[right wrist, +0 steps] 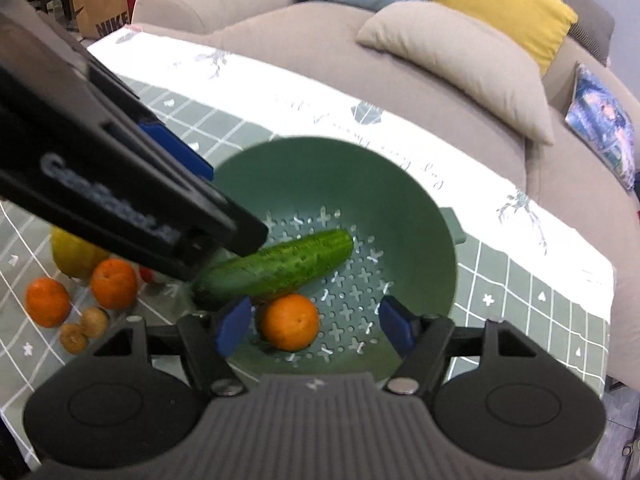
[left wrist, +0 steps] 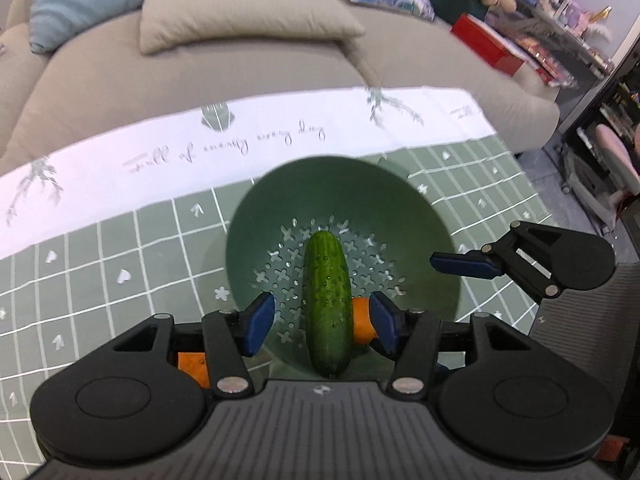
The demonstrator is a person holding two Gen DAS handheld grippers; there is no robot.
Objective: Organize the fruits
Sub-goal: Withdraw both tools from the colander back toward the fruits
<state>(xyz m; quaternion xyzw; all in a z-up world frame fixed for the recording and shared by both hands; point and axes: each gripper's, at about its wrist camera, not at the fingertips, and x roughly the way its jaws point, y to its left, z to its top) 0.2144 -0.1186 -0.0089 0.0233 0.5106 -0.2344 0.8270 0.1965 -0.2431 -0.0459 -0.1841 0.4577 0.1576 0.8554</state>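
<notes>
While both sets of jaws stand apart and empty, the left gripper (left wrist: 322,322) hangs over the cucumber (left wrist: 328,308) and the right gripper (right wrist: 314,322) over the orange (right wrist: 290,322), both lying in the green colander (right wrist: 400,200).

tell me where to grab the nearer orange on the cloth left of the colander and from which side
Grip the orange across its round middle, coming from above with open jaws. In the right wrist view it sits on the tablecloth close beside a second orange, a yellow fruit and two small brown fruits, so a sideways approach would probably knock its neighbours.
</notes>
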